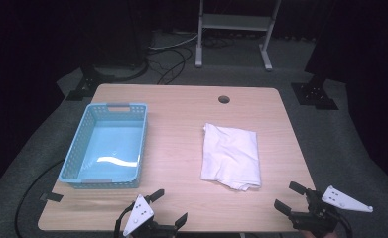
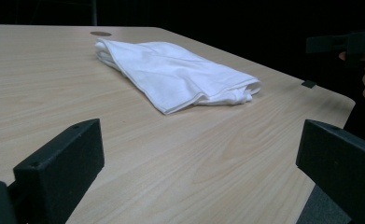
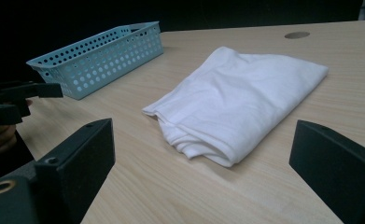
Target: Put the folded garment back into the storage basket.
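Black and blocky, the two jaws of the left gripper (image 1: 169,208) stand spread wide with nothing between them, hovering at the near edge of the wooden table (image 1: 181,99), nearer the person than the basket. Its grey three-cornered plate, drilled with small holes, sits on top. One more gripper is present: the right gripper (image 1: 290,197) hangs at the table's near right corner, on the person's side of the cloth and off to the right of it, its jaws likewise parted wide and holding nothing.

One container is on the table, a light blue plastic basket (image 1: 133,106), rectangular, with walls pierced by rows of round holes and a handle slot in each short end. It lies well apart from the cloth, to the cloth's left, and nothing lies in it; its smooth floor catches a streak of light.

One white cloth (image 1: 231,155) lies folded into a rough rectangle, soft and creased, its layered edges showing at the near end in the right gripper view (image 3: 236,100). It rests flat on the table, touched by neither gripper, ahead of both. In the left gripper view (image 2: 175,74) it stretches away towards one round hole (image 1: 224,99) in the tabletop, beyond the cloth's far edge. The tabletop is pale wood grain with rounded corners.
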Motion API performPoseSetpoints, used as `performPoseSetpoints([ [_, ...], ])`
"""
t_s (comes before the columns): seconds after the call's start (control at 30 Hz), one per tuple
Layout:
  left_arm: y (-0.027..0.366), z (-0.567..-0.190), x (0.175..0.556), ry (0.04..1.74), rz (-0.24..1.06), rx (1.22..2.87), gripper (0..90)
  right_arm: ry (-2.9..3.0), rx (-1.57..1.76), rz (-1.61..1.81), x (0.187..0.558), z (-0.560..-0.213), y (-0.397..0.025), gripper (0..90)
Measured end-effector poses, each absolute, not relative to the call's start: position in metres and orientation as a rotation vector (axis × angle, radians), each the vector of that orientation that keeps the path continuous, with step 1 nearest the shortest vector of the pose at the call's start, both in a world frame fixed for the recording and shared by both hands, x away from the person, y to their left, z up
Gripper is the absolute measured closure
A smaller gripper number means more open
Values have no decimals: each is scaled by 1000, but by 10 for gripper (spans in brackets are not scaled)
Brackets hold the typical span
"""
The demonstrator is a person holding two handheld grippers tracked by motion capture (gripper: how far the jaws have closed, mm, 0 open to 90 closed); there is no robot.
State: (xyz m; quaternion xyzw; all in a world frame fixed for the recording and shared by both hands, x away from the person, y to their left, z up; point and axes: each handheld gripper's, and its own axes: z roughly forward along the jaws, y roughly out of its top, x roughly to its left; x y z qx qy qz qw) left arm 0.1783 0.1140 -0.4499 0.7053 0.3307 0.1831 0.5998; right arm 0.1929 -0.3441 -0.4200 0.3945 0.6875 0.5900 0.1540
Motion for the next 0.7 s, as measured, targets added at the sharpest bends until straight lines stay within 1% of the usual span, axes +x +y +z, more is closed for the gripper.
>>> performPoseSetpoints([
  [0.4, 115, -450, 178, 768, 418, 1631, 6, 1981, 1107, 1723, 212, -399, -347, 68],
  [0.7, 115, -450, 178, 769, 414, 1630, 6, 2009, 1095, 1717, 227, -393, -343, 68],
])
